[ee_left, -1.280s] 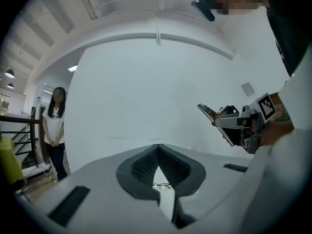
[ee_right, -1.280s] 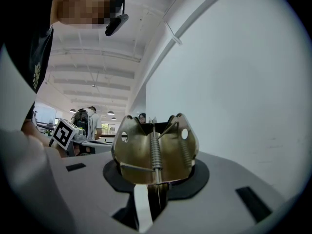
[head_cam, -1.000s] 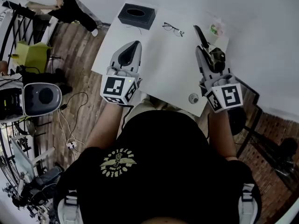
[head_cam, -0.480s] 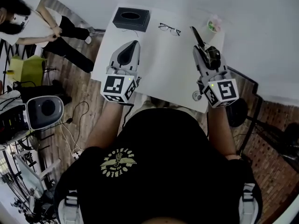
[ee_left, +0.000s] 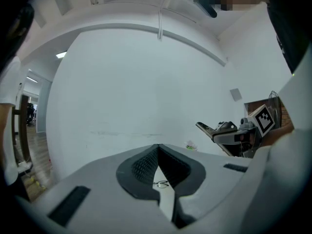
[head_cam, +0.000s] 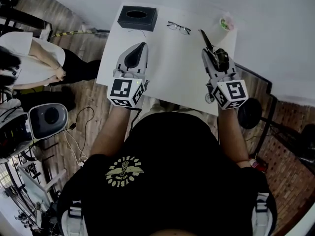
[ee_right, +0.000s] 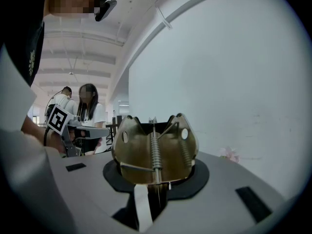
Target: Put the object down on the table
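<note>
Over right side of table (head_cam: 172, 68), clip (ee_right: 153, 147) is clamped in right gripper (head_cam: 214, 55), jaws closed on its sprung body. Clip is carried at gripper's front; its long arm is pointed far and slightly left, roughly in line with gripper. Bare tabletop is judged straight beneath clip: drop path down. No contact with surface is seen. Left gripper (head_cam: 140, 48) is held over table's left part, jaws together, nothing between. Glasses (head_cam: 178, 28) and box (head_cam: 137, 17) are seen at far edge, well apart from clip.
</note>
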Demonstrator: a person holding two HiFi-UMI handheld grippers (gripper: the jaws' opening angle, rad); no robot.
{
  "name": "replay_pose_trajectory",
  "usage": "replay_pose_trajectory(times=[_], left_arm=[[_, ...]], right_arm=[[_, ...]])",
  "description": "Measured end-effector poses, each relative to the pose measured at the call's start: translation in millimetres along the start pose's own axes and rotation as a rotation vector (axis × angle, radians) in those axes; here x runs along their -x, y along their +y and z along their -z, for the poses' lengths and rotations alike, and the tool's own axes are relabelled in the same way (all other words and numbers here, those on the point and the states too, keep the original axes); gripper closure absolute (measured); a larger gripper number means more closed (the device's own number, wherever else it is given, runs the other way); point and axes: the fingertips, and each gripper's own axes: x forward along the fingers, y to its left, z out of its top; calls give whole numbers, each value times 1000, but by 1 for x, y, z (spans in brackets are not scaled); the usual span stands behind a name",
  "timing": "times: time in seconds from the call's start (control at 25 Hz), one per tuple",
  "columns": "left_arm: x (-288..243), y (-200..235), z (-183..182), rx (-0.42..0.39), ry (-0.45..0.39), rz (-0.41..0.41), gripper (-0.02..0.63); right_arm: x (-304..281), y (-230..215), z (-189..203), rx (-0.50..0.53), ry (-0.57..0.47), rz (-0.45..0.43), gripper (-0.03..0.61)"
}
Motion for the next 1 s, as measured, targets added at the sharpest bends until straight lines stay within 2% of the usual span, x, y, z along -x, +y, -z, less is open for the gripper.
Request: replay_pose_trajectory(times=[1.0], left_arm=[[-8,6,-5,-5,-10,26,607]], right_arm=[[-26,-23,84,-96,149,22,463]])
